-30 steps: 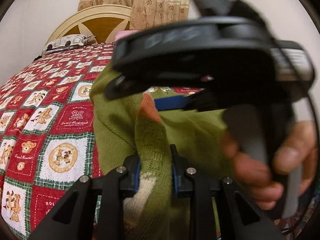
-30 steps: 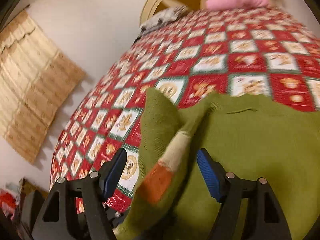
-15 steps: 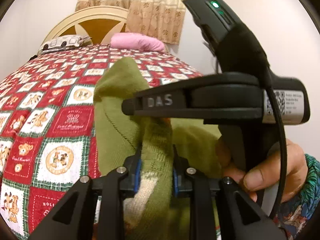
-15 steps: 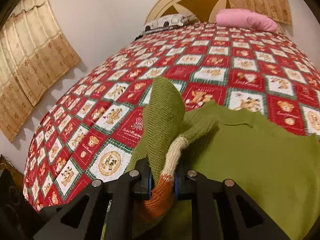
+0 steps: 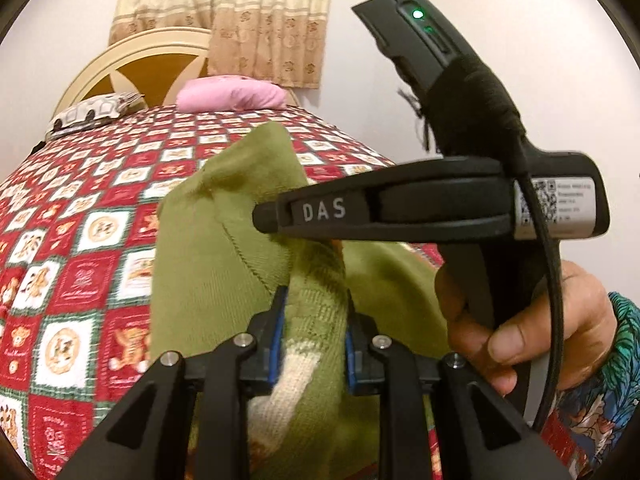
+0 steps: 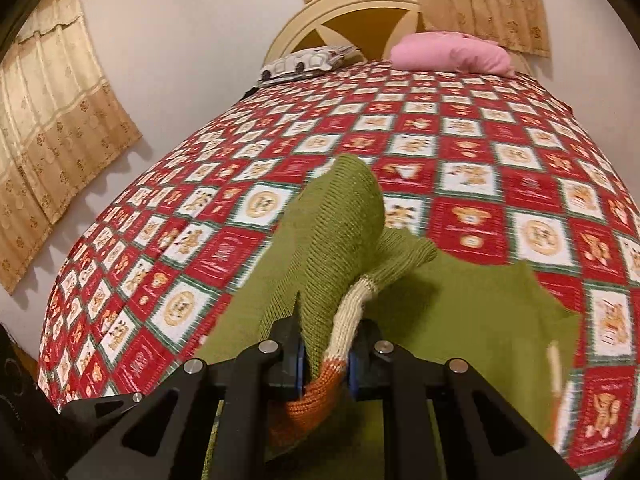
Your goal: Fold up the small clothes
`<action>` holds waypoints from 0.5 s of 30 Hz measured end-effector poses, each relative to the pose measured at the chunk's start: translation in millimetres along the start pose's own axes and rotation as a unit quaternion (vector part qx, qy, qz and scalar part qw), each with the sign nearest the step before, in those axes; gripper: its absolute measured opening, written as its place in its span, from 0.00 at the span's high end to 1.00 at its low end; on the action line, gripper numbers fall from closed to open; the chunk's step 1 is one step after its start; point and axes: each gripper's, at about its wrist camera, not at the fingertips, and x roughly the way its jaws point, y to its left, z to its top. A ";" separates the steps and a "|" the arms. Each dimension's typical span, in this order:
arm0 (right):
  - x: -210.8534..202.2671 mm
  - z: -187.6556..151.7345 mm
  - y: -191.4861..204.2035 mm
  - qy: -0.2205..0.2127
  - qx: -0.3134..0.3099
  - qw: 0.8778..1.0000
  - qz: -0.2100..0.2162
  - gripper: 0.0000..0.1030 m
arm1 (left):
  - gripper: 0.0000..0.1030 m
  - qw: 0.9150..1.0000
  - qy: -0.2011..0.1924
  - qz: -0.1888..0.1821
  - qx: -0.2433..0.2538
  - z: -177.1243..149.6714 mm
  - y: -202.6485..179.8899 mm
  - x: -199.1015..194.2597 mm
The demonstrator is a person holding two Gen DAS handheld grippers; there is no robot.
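1. Right gripper (image 6: 324,354): a second ago its fingers were wide apart around the sleeve cuff; now they are clamped on it, orange band pinched between the blue pads, cream band just ahead of them.
2. Left gripper (image 5: 314,334): no change, fingers still clamped on green knit with a cream patch below them.
3. So we now hold the sweater (image 6: 460,304) at two points. In our judgement the grasp step is done and the fold can start.
4. Sweater position: body lies flat on the bed (image 6: 400,136) ahead and to the right of the right fingers; the sleeve rises from the right fingers in a hump and drops back onto the body.
5. In the left view the right gripper sits just ahead of and above the left fingers, hand (image 5: 528,320) on its handle. The two grasps are close together, so we have little slack between them.
6. Next, likely: carry the sleeve across onto the body and lay it flat. Risk: the hump may crease or bunch if we release too soon.
7. Pillows at the headboard are well apart from the work area.
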 end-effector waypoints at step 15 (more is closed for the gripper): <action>-24.1 -18.9 -83.4 0.036 0.009 0.999 -0.036 0.86 | 0.77 0.999 0.036 -0.024 0.018 10.3 -69.2 45.2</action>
